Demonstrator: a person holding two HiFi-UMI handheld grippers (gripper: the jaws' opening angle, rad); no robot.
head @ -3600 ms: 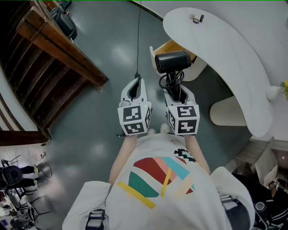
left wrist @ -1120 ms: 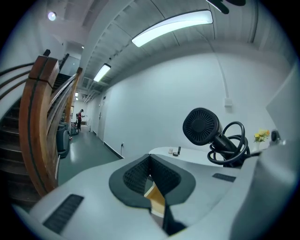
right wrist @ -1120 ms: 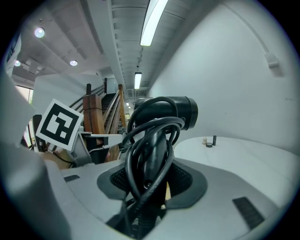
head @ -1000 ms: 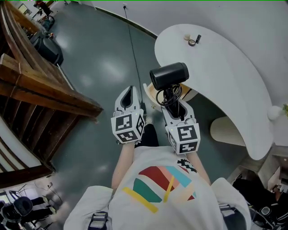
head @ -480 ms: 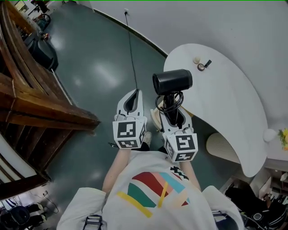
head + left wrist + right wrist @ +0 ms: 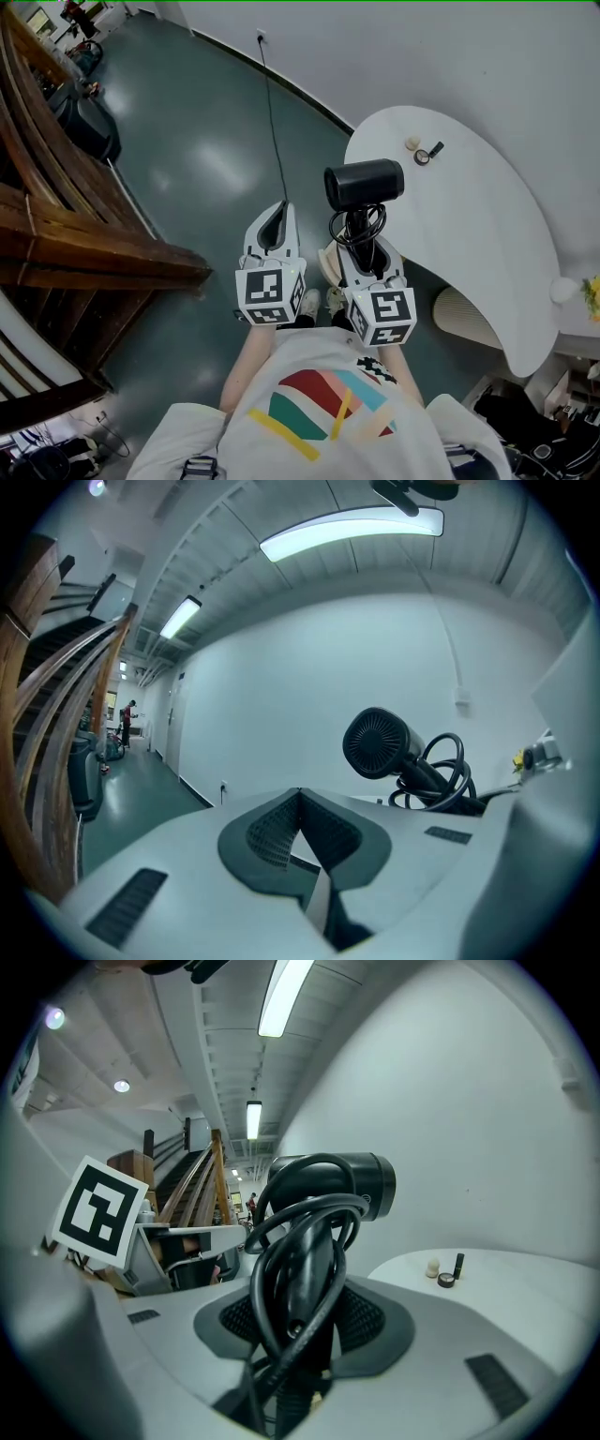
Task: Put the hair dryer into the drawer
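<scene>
Currently: hair dryer [image 6: 366,184] is off any surface, carried in the right tongs [image 6: 361,251]. In the right gripper view both pads are clamped on the black handle, with the coiled black cord [image 6: 300,1269] bunched round the handle and looping up in front of the barrel.

Orientation: the handle's long axis runs straight out along the line of the tongs, away from the person. The barrel sits crosswise at the far end, with its long axis left to right in the head view. The left gripper view looks at the round fan grille, so the intake end points to the person's left and the other end points toward the white curved worktop [image 6: 469,225].

Position: the dryer is in the air above the grey-green floor [image 6: 206,141], just off the worktop's left end as the head view shows it.

Left tongs [image 6: 278,214]: pads together at the tips, nothing between them. They are held level with and just beside the right tongs, not touching the dryer.

On the worktop, well apart from the dryer: three small items [image 6: 422,150], too small to identify. A wooden staircase [image 6: 84,244] is at the left.
</scene>
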